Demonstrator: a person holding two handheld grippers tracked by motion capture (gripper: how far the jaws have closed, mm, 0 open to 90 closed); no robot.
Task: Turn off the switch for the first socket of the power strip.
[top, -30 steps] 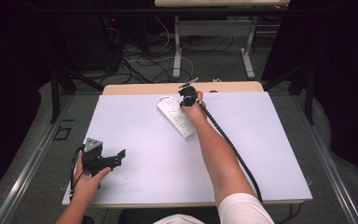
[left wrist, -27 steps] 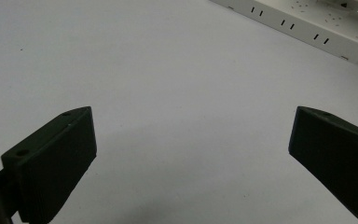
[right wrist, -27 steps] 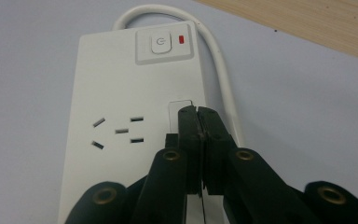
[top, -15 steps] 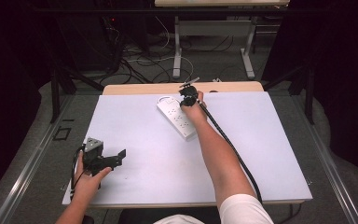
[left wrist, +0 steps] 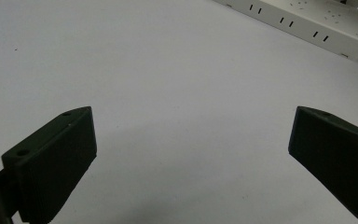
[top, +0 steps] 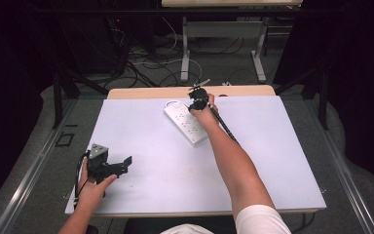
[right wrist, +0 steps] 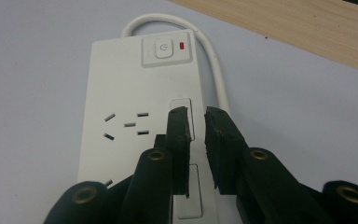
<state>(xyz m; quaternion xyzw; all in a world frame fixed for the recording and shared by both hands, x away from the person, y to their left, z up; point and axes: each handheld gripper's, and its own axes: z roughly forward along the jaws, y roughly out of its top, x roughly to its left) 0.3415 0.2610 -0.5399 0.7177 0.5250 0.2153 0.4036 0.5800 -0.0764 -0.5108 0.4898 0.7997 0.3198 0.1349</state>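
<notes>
Nothing has visibly moved: the right gripper [right wrist: 196, 130] still hovers over the white plastic power strip [top: 187, 122] at twelve o'clock on the white tabletop [top: 272, 161], fingers nearly closed, empty. The left gripper [top: 108, 165] rests wide open at eight o'clock. Nothing looks plugged in yet.

It looked like a lab or test room. A white-topped table [top: 282, 161] filled the middle of the frame; behind it, at the top, cables [top: 151, 66] sprawled over grey floor beneath a desk frame [top: 224, 29], dark curtains [top: 350, 58] closing both sides.
</notes>
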